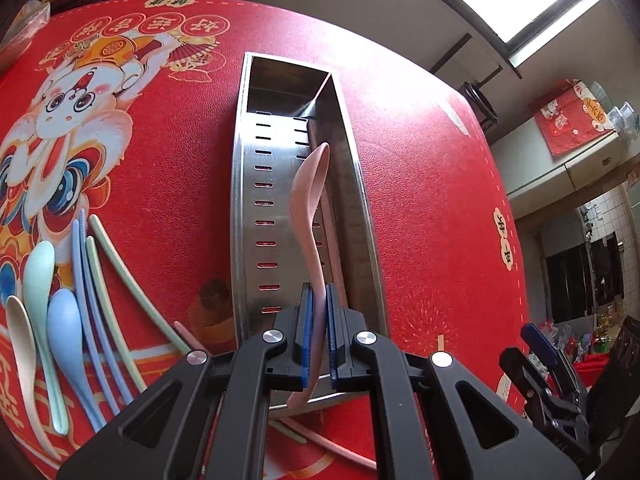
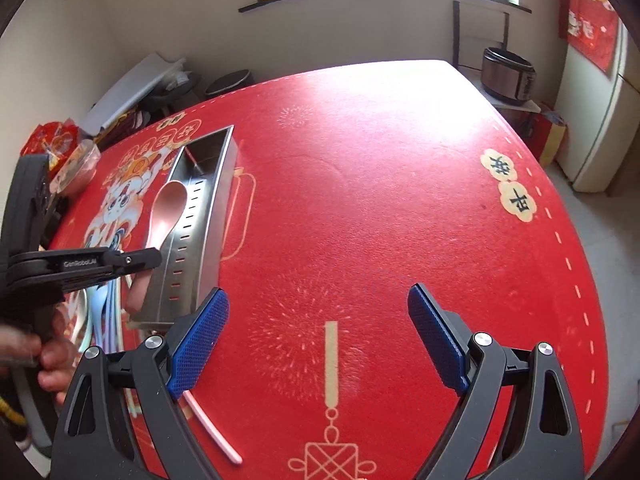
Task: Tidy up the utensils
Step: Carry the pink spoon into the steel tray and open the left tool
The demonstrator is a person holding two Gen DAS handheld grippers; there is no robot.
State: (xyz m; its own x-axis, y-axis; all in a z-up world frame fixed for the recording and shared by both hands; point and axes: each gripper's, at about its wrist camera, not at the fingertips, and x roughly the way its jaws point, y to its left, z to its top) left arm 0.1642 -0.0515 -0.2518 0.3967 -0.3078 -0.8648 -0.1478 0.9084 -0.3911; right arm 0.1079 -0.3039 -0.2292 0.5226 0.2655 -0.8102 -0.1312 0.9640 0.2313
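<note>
My left gripper (image 1: pixel 319 332) has its jaws pinching the pink spoon (image 1: pixel 310 200) by the handle, a little above the handle's end, so the bowl sticks out ahead of me over the steel tray (image 1: pixel 244 184). The spoon looks like light, stiff plastic with a smooth, probably slippery skin, so I judge the flat handle to be the right place to hold it: the rounded bowl would likely squirm out of the pads. It hangs above the slotted floor of the tray, close to the right wall, and I cannot tell whether its tip touches metal. My right gripper (image 2: pixel 318 336) has its jaws spread wide with nothing between them, hovering over bare red cloth on the counter (image 2: pixel 400 184). A pink chopstick (image 2: pixel 212 428) lies just beside its left pad; thin and round, it will likely roll and need a pinch near the middle. To the left of the tray lie the other spoons (image 1: pixel 38 292), cream, green and blue, touching one another, and the chopsticks (image 1: pixel 96 276), blue and green, fanned beside them. The tray's upright walls are what stands in the way: I judge the spoon must go in lengthwise.
</note>
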